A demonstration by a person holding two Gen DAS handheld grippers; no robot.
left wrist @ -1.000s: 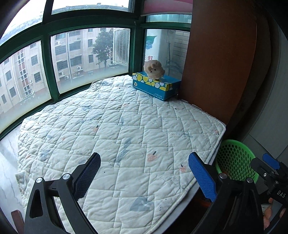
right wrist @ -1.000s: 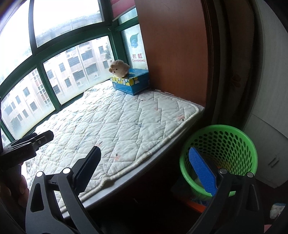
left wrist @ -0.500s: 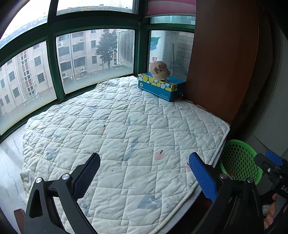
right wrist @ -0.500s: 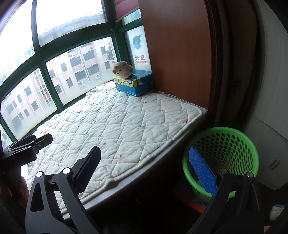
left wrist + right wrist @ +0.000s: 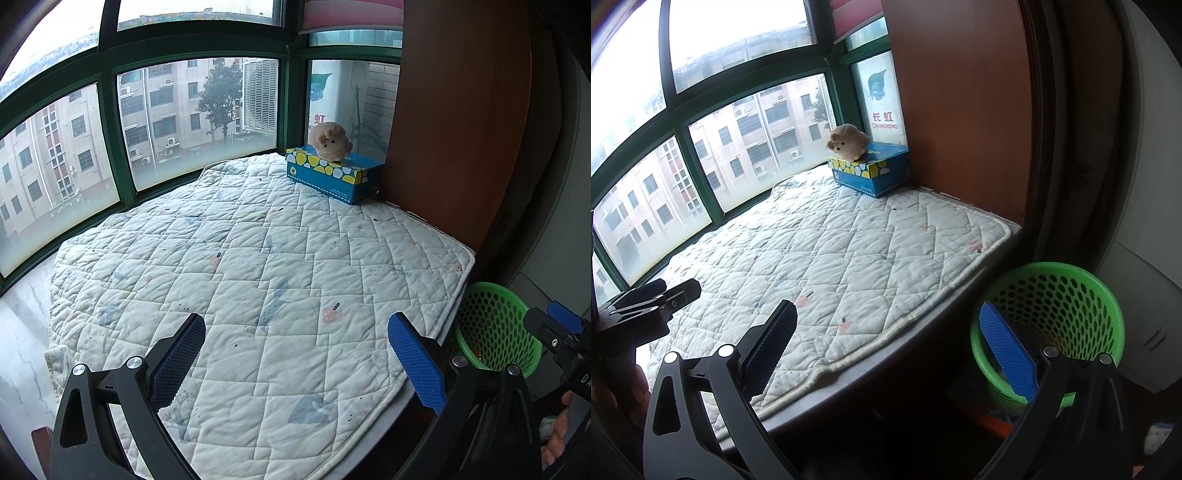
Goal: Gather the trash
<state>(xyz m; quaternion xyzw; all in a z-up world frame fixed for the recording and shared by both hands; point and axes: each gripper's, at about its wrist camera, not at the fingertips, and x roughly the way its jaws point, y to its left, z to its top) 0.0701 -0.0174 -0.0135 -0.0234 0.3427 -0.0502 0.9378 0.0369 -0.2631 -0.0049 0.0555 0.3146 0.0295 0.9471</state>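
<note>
No loose trash shows anywhere on the quilted mat [image 5: 280, 266] that fills the middle of both views; judging by that, the collecting looks finished or nearly so, with only a check of the floor left. The green basket [image 5: 1067, 306] stands on the floor at the lower right of the right wrist frame, just beside the edge of the window seat; its mouth points straight up and its long axis is vertical, so it sits upright. What lies inside is mostly hidden; a small reddish scrap seems to show through the mesh in the left wrist view. The left gripper [image 5: 295, 360] hangs over the mat at the bottom of its frame, jaws wide apart and holding nothing; the right gripper [image 5: 895, 350] is likewise spread and empty, its blue pad before the basket rim. A blue tissue box [image 5: 334, 173] with a plush toy [image 5: 330, 141] on top sits at the upper right, against the wooden panel.
</note>
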